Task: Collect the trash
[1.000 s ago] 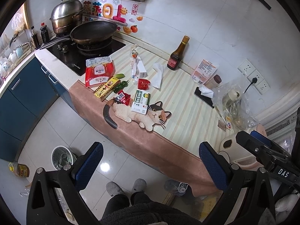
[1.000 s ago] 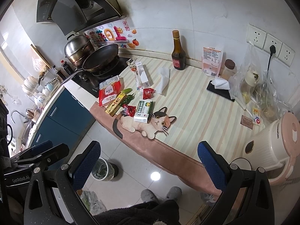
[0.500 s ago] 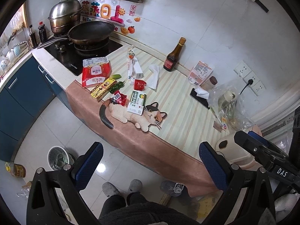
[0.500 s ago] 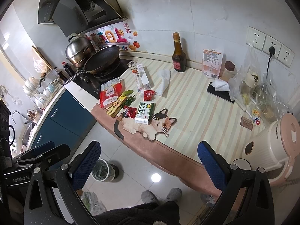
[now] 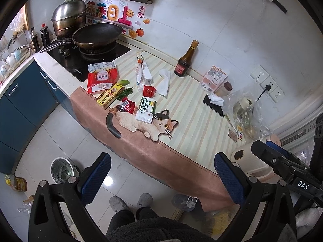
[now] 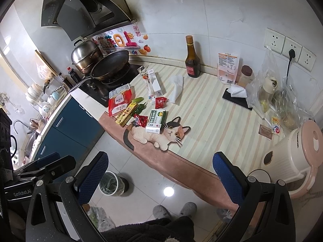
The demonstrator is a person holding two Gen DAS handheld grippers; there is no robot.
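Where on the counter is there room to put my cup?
Free: the striped mat between the cat picture, the phone and the kettle. Crowded: the wrappers and green box beside the stove.

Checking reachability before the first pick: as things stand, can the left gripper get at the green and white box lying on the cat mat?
Probably yes. The left gripper is open and empty, the green and white box lies uncovered, and nothing stands between them.
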